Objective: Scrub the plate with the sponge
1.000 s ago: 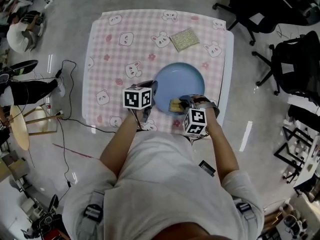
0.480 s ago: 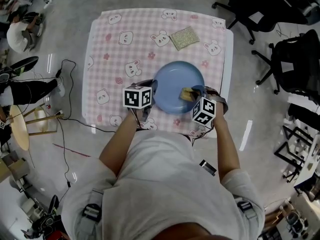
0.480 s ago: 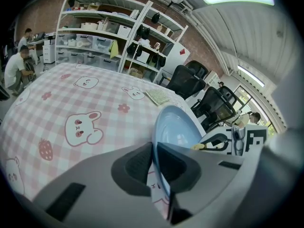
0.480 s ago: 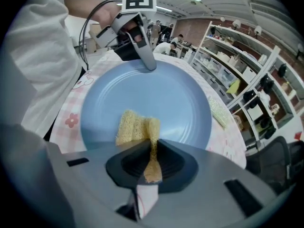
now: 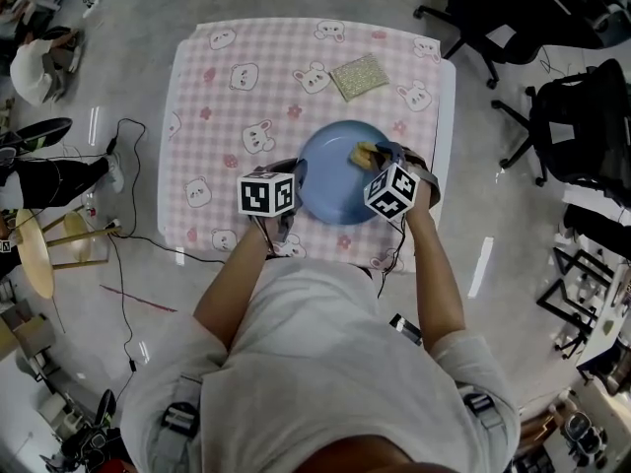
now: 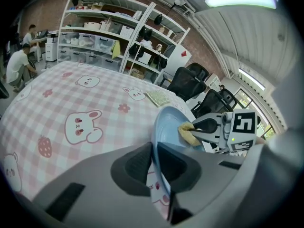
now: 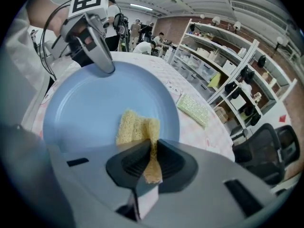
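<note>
Sponge (image 7: pixel 138 127) first: the yellow pad is pinched between the fingers of the right gripper (image 7: pixel 151 164), which are closed narrow on one end of it. The rest folds forward and lies on the blue plate (image 7: pixel 90 113). In the head view it sits in the plate's far right part, inside the rim. The left gripper (image 6: pixel 154 163) has its fingers closed on the plate's near-left rim, and the edge runs between them.

The step in hand reads as the scrubbing itself. To do it well, I judge that the free flap should lie flat on the surface under light downward pressure. Passes should go across the middle and round the rim. The left grip has to be firm so the plate doesn't spin or slide on the cloth. The pinch takes the sponge only at its end, so hard pushes may drag it out of the fingers.

A pink checked cloth (image 5: pixel 246 116) with rabbits covers the tabletop (image 5: pixel 449 116). A greenish scouring pad (image 5: pixel 359 76) lies beyond the plate, well apart and out of the stroke. Office chairs (image 5: pixel 493 13) stand off the right corner, and cables (image 5: pixel 128 195) trail on the floor at the left. Nothing on the tabletop blocks the work, though the two grippers are near each other across the plate.
</note>
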Demonstrator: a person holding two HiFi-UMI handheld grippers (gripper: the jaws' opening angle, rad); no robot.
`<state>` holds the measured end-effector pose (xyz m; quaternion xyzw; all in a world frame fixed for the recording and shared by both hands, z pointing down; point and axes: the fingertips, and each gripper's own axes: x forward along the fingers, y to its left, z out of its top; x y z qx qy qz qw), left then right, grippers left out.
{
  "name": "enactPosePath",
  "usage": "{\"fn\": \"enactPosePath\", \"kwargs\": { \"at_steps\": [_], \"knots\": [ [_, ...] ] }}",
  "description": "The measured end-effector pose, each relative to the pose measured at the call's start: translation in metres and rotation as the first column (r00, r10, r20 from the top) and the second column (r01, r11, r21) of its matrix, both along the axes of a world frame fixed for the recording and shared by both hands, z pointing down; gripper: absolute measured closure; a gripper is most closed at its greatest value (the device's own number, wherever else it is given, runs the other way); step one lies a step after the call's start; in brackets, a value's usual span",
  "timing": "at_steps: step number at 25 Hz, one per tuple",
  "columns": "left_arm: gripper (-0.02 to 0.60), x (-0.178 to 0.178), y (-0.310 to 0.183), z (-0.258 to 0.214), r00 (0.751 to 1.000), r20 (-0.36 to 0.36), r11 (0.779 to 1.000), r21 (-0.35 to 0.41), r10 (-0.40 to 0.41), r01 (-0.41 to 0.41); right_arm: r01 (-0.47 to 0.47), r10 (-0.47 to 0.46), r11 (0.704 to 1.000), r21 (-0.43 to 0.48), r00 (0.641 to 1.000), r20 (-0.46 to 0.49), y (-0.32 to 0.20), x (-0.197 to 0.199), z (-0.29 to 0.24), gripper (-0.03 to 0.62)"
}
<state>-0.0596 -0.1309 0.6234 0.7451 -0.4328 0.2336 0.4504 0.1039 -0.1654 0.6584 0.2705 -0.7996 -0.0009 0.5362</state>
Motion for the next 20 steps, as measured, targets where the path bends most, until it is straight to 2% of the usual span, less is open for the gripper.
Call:
{"fn": "enactPosePath", "kwargs": {
  "at_steps": [5, 12, 20],
  "knots": [
    [0.540, -0.001, -0.001, -0.001, 1.000, 0.005, 1.000, 0.003, -0.001, 0.001, -0.010, 0.010, 0.999, 0.031, 1.000, 0.027, -0.016, -0.020, -0.006, 0.549],
    [0.543, -0.002, 0.001, 0.001, 1.000, 0.021, 1.000, -0.009, -0.022, 0.022, 0.167, -0.169, 0.983, 0.072, 0.985, 0.020, 0.002, -0.063, -0.015, 0.549],
    [0.549, -0.010, -0.002, 0.005, 0.999, 0.039, 1.000, -0.020, -0.020, 0.021, 0.293, -0.294, 0.955, 0.038, 0.956, 0.013, 0.043, -0.088, -0.015, 0.551]
  ]
}}
